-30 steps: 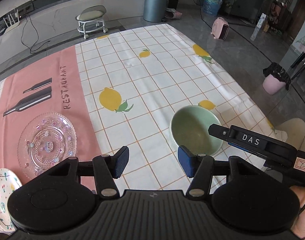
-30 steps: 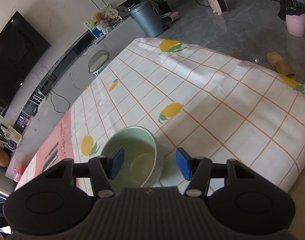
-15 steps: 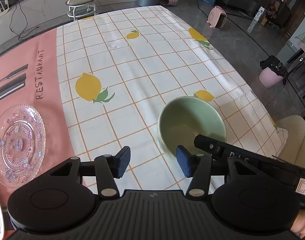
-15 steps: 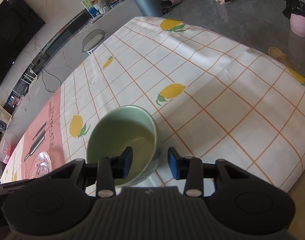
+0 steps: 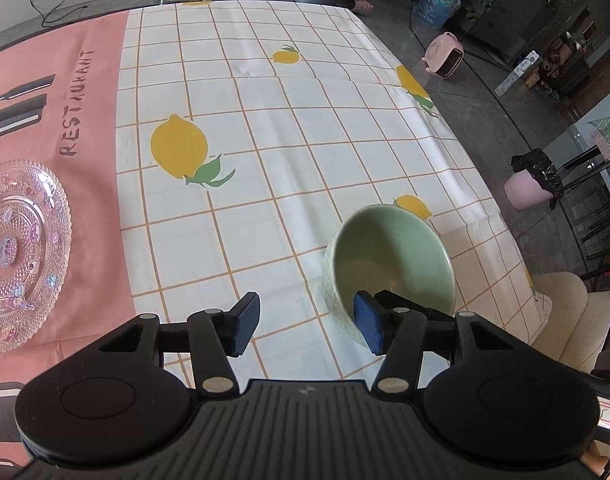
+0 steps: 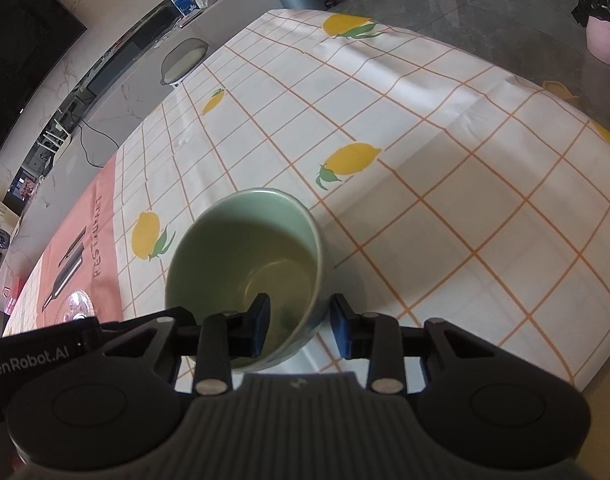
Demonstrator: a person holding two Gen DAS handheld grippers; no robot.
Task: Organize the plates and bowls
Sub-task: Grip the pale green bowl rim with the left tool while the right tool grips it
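Green bowl (image 6: 249, 268) sat upright on lemon-check cloth (image 6: 445, 184), wall between right gripper (image 6: 299, 326) pads, rim at 12 o'clock. Jaws closing, not visibly pressing. Left gripper (image 5: 305, 326) empty, half open; bowl at its 2 o'clock. Right nearer.
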